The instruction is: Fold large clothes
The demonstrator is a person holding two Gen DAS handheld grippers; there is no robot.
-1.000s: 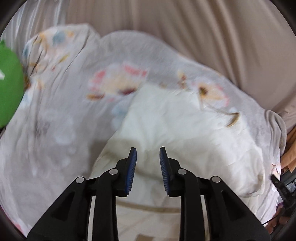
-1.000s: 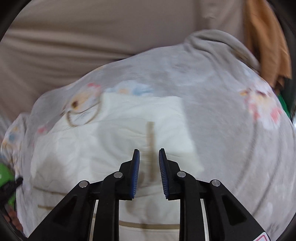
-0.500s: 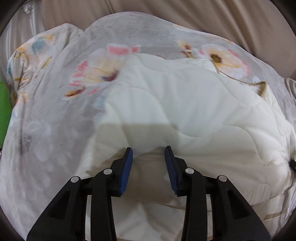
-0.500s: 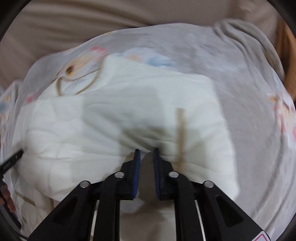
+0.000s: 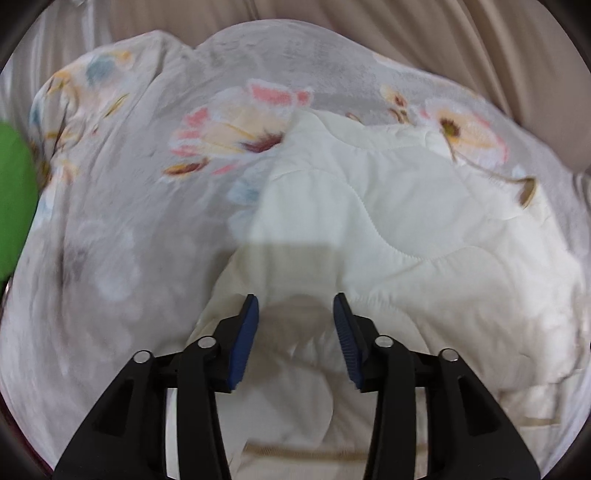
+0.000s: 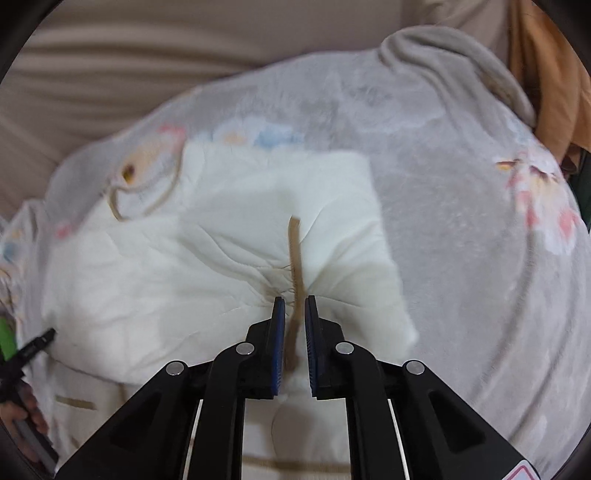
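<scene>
A large quilt lies spread out, its cream quilted side [image 5: 424, 206] folded over the grey floral side [image 5: 129, 221]. My left gripper [image 5: 295, 306] hovers close above a cream fold. Its jaws are opening, and the pads stand apart from the cloth between them. In the right wrist view the cream side [image 6: 166, 266] carries a tan strip [image 6: 295, 251] that runs straight into my right gripper [image 6: 294, 306]. Puckers in the cloth radiate from its pads, which pinch the striped fold while the jaws begin opening. Grey floral cloth [image 6: 461, 258] lies to the right.
Beige wrinkled fabric [image 5: 443, 29] lies behind the quilt. A green object [image 5: 14, 206] sits at the left edge, an orange cloth [image 6: 546, 81] at the top right. A black finger of the other gripper [image 6: 33, 345] and a hand [image 6: 22, 413] show at the left rim.
The left gripper sank closer to the cream fold and its jaws widened. The right gripper closed onto the tan-striped fold, bunching it, then its jaws widened slightly.
</scene>
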